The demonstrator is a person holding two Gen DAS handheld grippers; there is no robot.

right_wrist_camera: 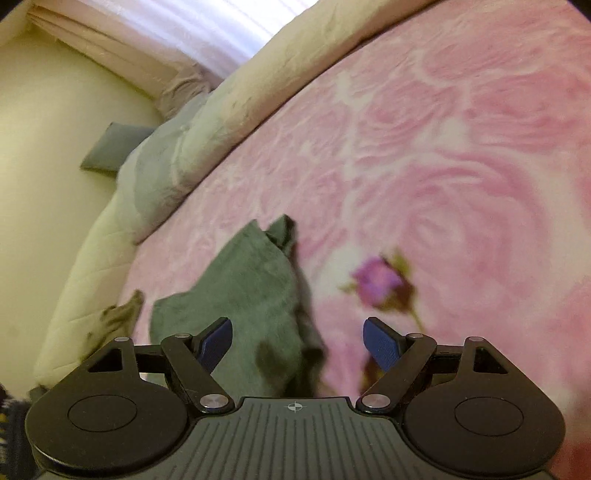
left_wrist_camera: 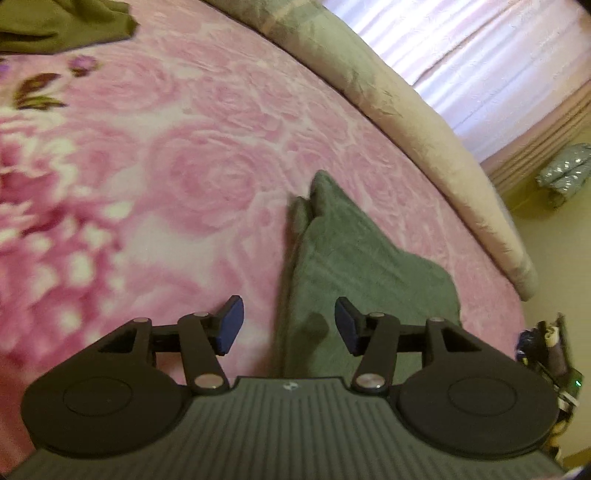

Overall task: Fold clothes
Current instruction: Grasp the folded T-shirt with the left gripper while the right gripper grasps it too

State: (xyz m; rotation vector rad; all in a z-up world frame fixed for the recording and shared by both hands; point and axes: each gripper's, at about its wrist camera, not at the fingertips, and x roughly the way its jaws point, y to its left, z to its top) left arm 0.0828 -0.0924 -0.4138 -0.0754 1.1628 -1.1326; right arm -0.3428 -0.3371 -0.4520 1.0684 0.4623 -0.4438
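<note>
A grey-green garment (left_wrist_camera: 347,266) lies folded on the pink rose-patterned blanket (left_wrist_camera: 192,155), its point towards the far side. My left gripper (left_wrist_camera: 290,325) is open and empty just above its near left edge. The same garment (right_wrist_camera: 251,295) shows in the right wrist view on the blanket (right_wrist_camera: 461,155). My right gripper (right_wrist_camera: 297,345) is open and empty above its near right edge. The view is blurred by motion.
An olive-green cloth (left_wrist_camera: 62,22) lies at the blanket's far left corner. A beige quilt (left_wrist_camera: 399,110) runs along the bed edge; it also shows in the right wrist view (right_wrist_camera: 207,122). The floor (left_wrist_camera: 554,258) and curtain (left_wrist_camera: 480,48) lie beyond.
</note>
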